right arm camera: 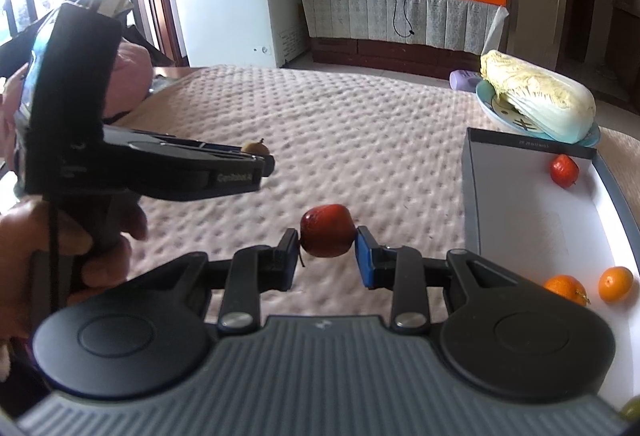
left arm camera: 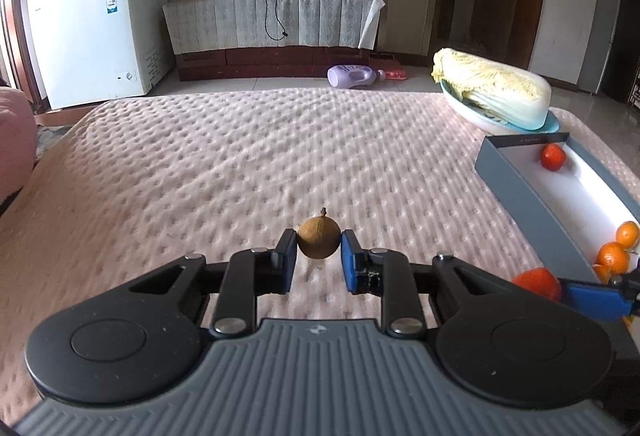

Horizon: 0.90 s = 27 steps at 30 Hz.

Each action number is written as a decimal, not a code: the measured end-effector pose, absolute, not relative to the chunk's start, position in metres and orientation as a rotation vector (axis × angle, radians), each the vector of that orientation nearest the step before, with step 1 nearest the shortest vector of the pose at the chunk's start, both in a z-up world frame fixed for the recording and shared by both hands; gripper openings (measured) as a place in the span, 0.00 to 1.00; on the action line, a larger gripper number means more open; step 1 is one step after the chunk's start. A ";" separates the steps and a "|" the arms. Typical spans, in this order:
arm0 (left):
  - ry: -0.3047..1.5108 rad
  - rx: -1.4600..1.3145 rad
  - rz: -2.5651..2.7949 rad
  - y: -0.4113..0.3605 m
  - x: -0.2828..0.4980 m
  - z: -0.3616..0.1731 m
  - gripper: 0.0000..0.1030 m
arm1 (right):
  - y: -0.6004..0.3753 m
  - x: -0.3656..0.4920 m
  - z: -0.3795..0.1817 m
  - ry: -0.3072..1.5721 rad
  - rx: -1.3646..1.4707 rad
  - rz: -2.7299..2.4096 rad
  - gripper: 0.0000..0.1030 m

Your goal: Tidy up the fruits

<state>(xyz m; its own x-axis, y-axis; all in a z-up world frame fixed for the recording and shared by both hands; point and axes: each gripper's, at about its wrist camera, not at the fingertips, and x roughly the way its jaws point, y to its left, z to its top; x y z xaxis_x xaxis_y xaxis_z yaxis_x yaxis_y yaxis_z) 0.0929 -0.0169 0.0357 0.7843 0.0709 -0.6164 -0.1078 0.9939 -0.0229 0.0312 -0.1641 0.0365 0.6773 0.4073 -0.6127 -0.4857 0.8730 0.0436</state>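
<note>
My left gripper [left arm camera: 319, 250] is shut on a small round brown fruit [left arm camera: 319, 243] with a short stem, held above the pink bedspread [left arm camera: 240, 156]. My right gripper [right arm camera: 327, 245] is shut on a small red fruit [right arm camera: 327, 236], also above the bedspread; in the left wrist view that fruit [left arm camera: 538, 283] shows at the right with a blue finger beside it. The left gripper with its brown fruit [right arm camera: 256, 147] shows at the left of the right wrist view. A grey box with a white inside [right arm camera: 520, 220] lies at the right, holding a red fruit [right arm camera: 564, 170] and two oranges [right arm camera: 615, 283].
A plate [right arm camera: 490, 104] with a napa cabbage [right arm camera: 540, 96] stands behind the box. A green fruit [right arm camera: 632, 409] peeks in at the lower right corner. Beyond the bed are a white freezer [left arm camera: 100, 24], a covered cabinet [left arm camera: 272, 20] and a purple bottle [left arm camera: 352, 76] on the floor.
</note>
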 end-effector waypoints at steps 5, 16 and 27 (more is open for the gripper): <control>0.645 -0.086 0.105 -0.016 0.066 0.052 0.27 | -0.163 0.004 0.048 0.629 -0.111 0.500 0.33; 0.644 -0.102 0.136 -0.027 -0.001 0.068 0.27 | -0.169 -0.042 0.039 0.644 -0.162 0.499 0.33; 0.686 -0.089 0.161 -0.031 -0.048 0.062 0.27 | -0.175 -0.037 0.029 0.694 -0.101 0.501 0.33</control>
<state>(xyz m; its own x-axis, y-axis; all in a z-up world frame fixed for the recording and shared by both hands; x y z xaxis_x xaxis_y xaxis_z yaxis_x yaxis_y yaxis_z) -0.0477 -0.0313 0.0619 0.7621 0.1188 -0.6365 -0.1776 0.9837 -0.0291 -0.0373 -0.1752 0.0290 0.6556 0.4086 -0.6349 -0.4743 0.8772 0.0748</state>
